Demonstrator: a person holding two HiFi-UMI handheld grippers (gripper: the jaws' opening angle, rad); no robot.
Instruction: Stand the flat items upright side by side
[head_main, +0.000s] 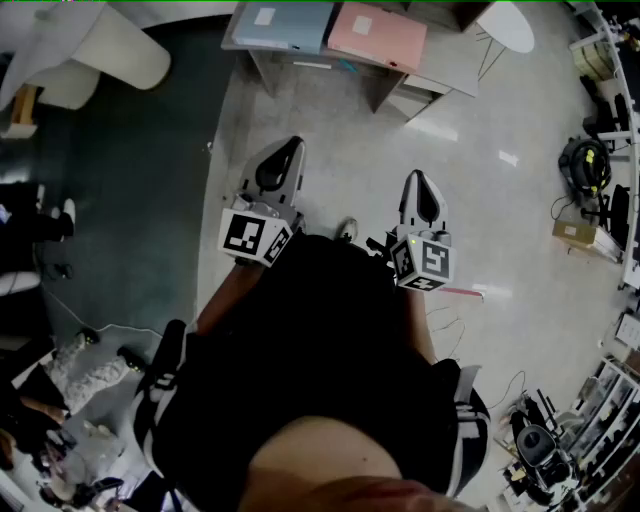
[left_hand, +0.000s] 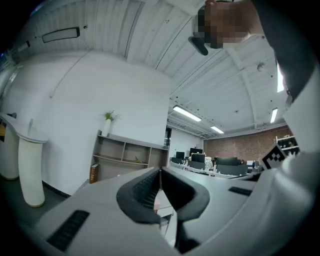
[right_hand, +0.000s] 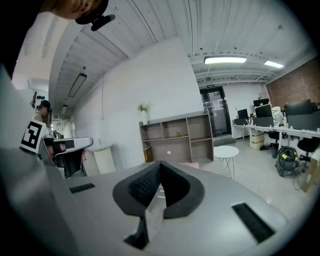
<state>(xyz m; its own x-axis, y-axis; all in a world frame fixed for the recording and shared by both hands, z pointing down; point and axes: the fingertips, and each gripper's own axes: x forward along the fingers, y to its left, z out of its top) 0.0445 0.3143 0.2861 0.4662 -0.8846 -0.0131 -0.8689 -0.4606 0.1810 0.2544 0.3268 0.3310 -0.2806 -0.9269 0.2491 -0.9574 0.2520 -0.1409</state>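
A light blue flat item (head_main: 285, 25) and a pink flat item (head_main: 378, 35) lie flat, side by side, on a grey table (head_main: 430, 82) at the top of the head view. Both grippers are held in front of the person's body, over the floor, well short of that table. My left gripper (head_main: 292, 143) is shut with nothing between its jaws; in the left gripper view its pads (left_hand: 150, 187) meet. My right gripper (head_main: 418, 176) is also shut and holds nothing, and its pads (right_hand: 147, 182) touch. A sliver of the pink item (right_hand: 191, 165) shows past the right jaws.
An open wooden shelf unit (right_hand: 175, 140) stands against the white wall ahead, with a small round white table (right_hand: 226, 151) to its right. A vacuum cleaner (head_main: 585, 165), a cardboard box (head_main: 575, 233) and cables lie at the right. Dark carpet (head_main: 120, 200) covers the left.
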